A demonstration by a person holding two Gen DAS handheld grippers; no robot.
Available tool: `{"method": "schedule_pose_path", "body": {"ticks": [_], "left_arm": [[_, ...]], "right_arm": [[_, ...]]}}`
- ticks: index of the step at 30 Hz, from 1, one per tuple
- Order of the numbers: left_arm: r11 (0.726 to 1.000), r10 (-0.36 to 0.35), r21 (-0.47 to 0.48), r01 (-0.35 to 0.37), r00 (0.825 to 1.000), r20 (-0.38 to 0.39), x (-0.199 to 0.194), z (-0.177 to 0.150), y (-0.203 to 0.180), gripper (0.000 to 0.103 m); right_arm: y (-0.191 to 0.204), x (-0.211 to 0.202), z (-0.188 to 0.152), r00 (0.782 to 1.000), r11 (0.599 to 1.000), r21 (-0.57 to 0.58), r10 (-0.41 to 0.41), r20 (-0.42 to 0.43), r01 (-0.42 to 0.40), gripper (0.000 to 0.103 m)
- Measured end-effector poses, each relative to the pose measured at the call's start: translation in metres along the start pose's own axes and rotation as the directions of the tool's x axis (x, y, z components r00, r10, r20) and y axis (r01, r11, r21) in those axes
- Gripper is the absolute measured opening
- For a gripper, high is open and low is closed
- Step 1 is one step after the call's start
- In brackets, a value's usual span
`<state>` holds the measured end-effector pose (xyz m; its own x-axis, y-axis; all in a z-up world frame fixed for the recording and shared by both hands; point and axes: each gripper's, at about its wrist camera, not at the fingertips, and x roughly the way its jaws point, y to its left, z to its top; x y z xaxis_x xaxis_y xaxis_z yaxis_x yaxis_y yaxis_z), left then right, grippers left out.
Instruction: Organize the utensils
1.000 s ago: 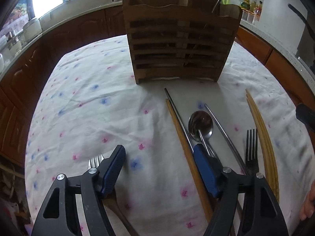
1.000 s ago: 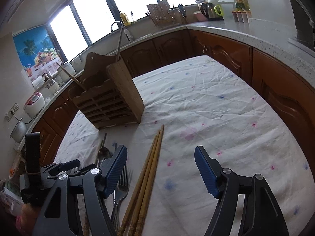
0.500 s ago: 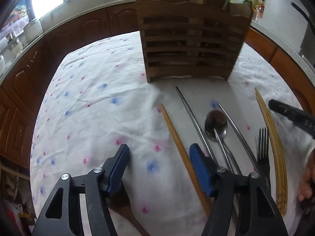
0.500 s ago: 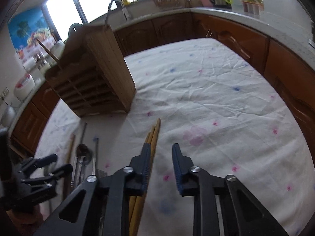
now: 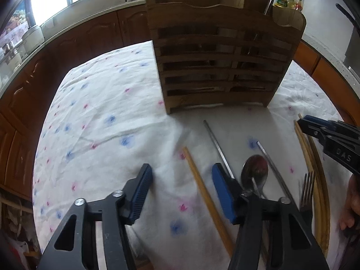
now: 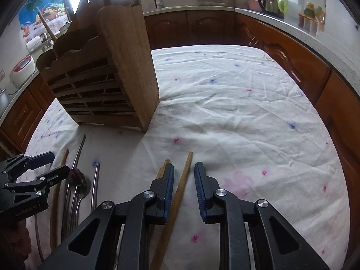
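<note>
While the right gripper [image 6: 184,186] stands narrowed around one wooden chopstick [image 6: 180,191] near the table's [image 6: 225,112] near edge, its pads not clearly pressing, it should be closed fully before lifting; the left gripper [image 5: 180,193], half spread, has been closing on nothing.

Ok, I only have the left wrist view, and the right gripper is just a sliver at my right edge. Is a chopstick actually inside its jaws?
Observer: Yes. The right gripper straddles one wooden chopstick. Its jaws have just been closing, but a gap shows on each side of the stick, so the pads are not pressing on it.
Operator: And the stick next to it?
Observer: The second chopstick lies outside the jaws, just beyond the left finger, so only one is lined up to be gripped.
</note>
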<state>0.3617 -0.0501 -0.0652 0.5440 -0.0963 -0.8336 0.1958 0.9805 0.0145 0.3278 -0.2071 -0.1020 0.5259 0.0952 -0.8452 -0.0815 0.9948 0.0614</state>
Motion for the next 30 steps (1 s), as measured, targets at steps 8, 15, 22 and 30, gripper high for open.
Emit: {"method": "schedule_pose_path", "body": {"ticks": [8, 15, 22, 30], "left_arm": [[0.999, -0.032, 0.017, 0.032, 0.999, 0.013, -0.003, -0.001, -0.003, 0.007], [0.985, -0.145, -0.083, 0.154, 0.985, 0.096, -0.049, -0.011, 0.023, 0.004], [0.968, -0.215, -0.088, 0.235, 0.957, 0.193, -0.106, -0.024, 0.035, 0.004], [0.965, -0.234, -0.058, 0.257, 0.936, 0.263, -0.156, -0.043, 0.039, 0.004]], "right_arm": [[-0.005, -0.007, 0.004, 0.996, 0.994, 0.072, 0.08, 0.027, -0.082, 0.004], [-0.003, -0.059, 0.0, 0.978, 0.98, 0.092, 0.161, 0.136, -0.174, 0.004], [0.003, -0.106, -0.001, 0.956, 0.973, 0.071, 0.198, 0.217, -0.218, 0.004], [0.005, -0.14, -0.009, 0.94, 0.973, 0.056, 0.202, 0.276, -0.226, 0.004]]}}
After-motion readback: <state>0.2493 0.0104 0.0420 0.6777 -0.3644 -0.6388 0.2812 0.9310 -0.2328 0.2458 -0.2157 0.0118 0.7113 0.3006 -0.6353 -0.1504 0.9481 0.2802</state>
